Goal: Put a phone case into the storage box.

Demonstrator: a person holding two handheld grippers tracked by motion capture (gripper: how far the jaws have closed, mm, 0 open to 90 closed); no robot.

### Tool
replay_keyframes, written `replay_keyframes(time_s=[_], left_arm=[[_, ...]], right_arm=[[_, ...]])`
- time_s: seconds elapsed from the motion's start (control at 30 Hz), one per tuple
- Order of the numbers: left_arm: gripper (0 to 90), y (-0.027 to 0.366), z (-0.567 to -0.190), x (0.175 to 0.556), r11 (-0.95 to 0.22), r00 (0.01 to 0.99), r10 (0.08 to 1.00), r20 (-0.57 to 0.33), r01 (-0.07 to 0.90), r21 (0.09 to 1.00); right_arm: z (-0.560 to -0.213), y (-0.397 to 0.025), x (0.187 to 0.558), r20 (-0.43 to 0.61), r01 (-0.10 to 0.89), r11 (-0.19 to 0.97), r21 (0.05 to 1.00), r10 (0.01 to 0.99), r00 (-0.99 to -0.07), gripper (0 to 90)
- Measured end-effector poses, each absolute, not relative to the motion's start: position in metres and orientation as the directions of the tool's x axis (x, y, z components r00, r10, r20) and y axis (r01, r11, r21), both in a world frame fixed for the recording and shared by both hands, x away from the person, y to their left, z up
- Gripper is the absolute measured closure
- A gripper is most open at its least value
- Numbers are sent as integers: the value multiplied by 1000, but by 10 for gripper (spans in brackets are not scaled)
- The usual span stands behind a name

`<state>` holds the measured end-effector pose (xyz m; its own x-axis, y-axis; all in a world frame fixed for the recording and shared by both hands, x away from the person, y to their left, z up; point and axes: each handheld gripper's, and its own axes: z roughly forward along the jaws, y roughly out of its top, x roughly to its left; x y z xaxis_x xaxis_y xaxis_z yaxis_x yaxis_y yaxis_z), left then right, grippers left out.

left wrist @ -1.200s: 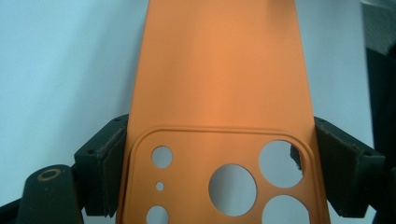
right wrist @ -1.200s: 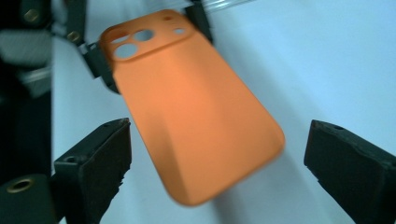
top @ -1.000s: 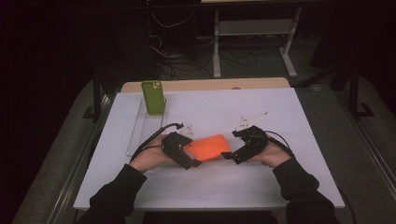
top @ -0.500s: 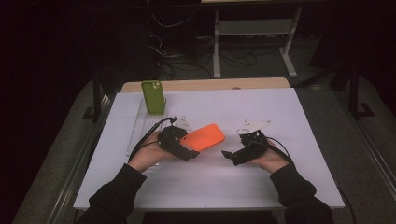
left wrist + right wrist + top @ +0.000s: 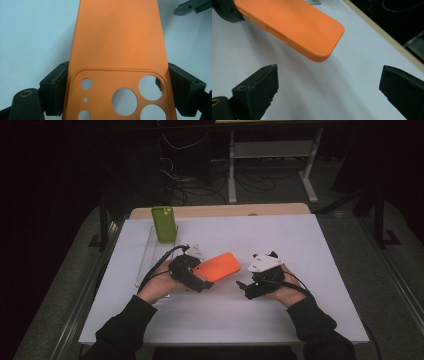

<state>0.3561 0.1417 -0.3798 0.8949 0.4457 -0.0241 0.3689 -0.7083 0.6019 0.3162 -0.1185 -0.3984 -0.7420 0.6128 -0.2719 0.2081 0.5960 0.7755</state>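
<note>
Currently the left hand-held gripper (image 5: 200, 279) is clamped on the orange phone case (image 5: 218, 266), its 2 pads pressing the case's long edges at the camera-cutout end, as the left gripper view confirms (image 5: 117, 45). Case is held above the white table (image 5: 310, 245), near its middle, tilted with the free end raised toward the far right. Right hand-held gripper (image 5: 245, 287) sits just right of the case, apart from it, jaws spread wide and holding nothing; its view shows the case's rounded corner (image 5: 294, 27) ahead. Green phone case (image 5: 163, 224) stands upright at the far left.
</note>
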Motion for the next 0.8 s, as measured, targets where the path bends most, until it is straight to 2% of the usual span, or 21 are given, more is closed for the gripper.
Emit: replay_keyframes(time_s=[0.2,0.6,0.73,0.8], left_arm=[[156,139,-381,355,-695,888,459,-35,383,608],[156,137,-382,354,-693,889,457,-41,385,610],[156,136,-382,354,-693,889,457,-41,384,610],[156,135,-382,354,-686,886,462,-45,389,615]], right_arm=[[-402,-111,312,-443,103,692,715,561,-699,15],[-408,-98,303,-665,-44,800,598,464,-585,16],[-409,-95,302,-739,-98,850,518,387,-552,16],[-411,-93,302,-755,-113,854,508,378,-535,16]])
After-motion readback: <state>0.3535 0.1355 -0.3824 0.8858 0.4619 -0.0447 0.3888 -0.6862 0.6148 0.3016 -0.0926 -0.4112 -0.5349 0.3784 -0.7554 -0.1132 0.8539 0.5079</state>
